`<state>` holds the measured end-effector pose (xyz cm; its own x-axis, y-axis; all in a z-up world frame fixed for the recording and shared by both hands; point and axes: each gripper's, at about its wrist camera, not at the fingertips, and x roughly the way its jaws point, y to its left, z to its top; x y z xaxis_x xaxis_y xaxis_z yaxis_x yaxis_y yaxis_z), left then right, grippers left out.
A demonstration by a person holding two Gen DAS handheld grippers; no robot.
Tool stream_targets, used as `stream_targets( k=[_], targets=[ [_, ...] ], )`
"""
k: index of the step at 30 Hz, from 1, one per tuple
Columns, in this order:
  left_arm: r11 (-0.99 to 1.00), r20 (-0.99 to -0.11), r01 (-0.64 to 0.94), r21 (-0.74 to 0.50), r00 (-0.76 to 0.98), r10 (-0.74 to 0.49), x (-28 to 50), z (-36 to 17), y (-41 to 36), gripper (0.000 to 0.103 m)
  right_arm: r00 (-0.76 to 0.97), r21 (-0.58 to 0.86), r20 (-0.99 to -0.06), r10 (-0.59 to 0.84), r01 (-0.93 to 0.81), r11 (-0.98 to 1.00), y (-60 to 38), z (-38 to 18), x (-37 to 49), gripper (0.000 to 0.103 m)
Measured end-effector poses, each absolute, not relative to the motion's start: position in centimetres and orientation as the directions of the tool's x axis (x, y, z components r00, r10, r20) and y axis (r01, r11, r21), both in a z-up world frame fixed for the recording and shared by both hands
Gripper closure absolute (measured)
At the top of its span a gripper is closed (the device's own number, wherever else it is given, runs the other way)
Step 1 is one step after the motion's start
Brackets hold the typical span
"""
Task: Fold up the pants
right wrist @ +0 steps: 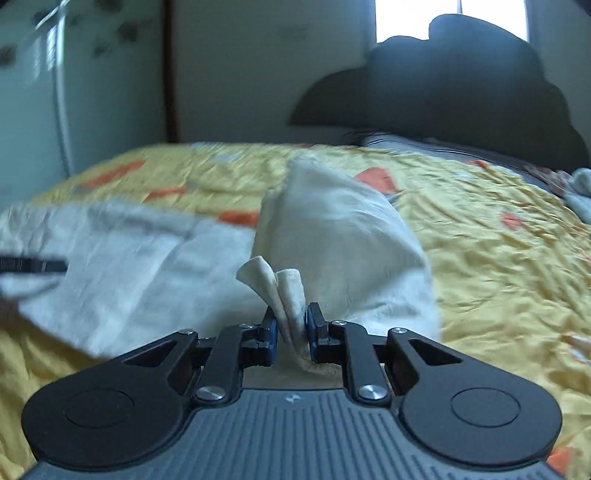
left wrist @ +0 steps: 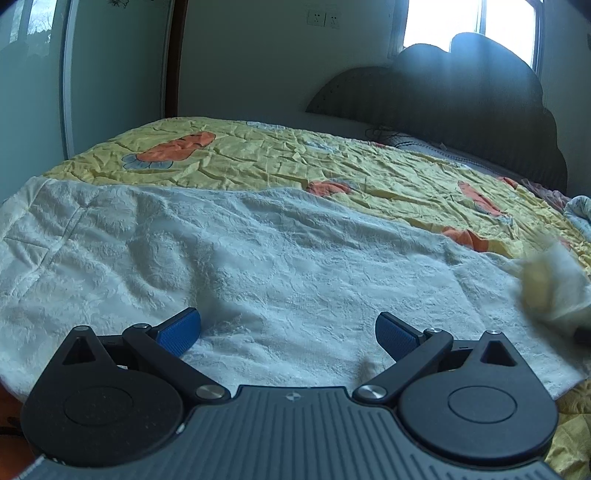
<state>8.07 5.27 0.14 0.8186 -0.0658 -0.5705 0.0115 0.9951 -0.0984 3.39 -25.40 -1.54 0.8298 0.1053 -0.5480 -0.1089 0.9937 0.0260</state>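
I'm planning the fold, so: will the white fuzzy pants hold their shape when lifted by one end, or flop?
Probably flop: the white fuzzy pants bunch and drape where the right gripper pinches them. Likely light, since a small pinch lifts a whole fold. The plush nap probably drags on the yellow carrot-print quilt.

Left wrist view sat low over the white pants [left wrist: 258, 258], facing the headboard [left wrist: 461, 110]. Right wrist view looked the same way, close behind its gripper. Both shared yellow quilt [right wrist: 498, 240], headboard, window [left wrist: 469, 33].
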Motion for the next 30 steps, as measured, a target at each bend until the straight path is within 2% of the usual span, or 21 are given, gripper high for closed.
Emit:
stream_targets(
  k=[3,10,13,17,21,26,27,29,30],
  targets=[
    [0.981,-0.551,0.045,-0.191,0.822,-0.145,7.2,1.4,5.0,0.002,0.842,-0.040,-0.535,0.068,-0.106,0.994,-24.2,-2.3,3.5,0.088],
    [0.806,-0.514,0.264,-0.530,0.656,-0.553,9.5,4.4,-0.9,0.001,0.853,0.078,-0.510,0.113,-0.085,0.993,-25.6,-2.5,3.3,0.088],
    [0.725,-0.552,0.207,-0.657,0.522,-0.650,12.7,3.0,-4.3,0.001,0.864,0.143,-0.485,0.136,-0.075,0.987,-26.7,-2.3,2.8,0.088],
    [0.687,-0.592,0.130,-0.715,0.409,-0.694,15.7,1.6,-8.2,0.001,0.884,0.170,-0.446,0.141,-0.072,0.983,-27.0,-2.2,2.2,0.088],
    [0.706,-0.641,0.104,-0.700,0.345,-0.686,18.0,0.5,-11.2,0.001,0.908,0.211,-0.390,0.152,-0.073,0.975,-27.7,-1.9,1.4,0.088],
    [0.715,-0.654,0.104,-0.691,0.332,-0.680,19.4,-0.2,-13.5,0.002,0.917,0.236,-0.356,0.178,-0.096,0.967,-28.1,-1.7,1.0,0.088],
    [0.724,-0.659,0.104,-0.682,0.341,-0.670,19.7,-0.1,-13.9,0.005,0.917,0.238,-0.357,0.181,-0.098,0.966,-28.1,-1.6,1.0,0.088],
    [0.739,-0.664,0.126,-0.662,0.359,-0.656,20.1,0.2,-14.4,0.019,0.914,0.242,-0.361,0.185,-0.100,0.965,-28.2,-1.6,1.1,0.088],
    [0.744,-0.663,0.148,-0.652,0.364,-0.654,20.2,0.3,-14.8,0.055,0.913,0.243,-0.363,0.185,-0.099,0.965,-28.2,-1.6,1.1,0.087]
  ],
)
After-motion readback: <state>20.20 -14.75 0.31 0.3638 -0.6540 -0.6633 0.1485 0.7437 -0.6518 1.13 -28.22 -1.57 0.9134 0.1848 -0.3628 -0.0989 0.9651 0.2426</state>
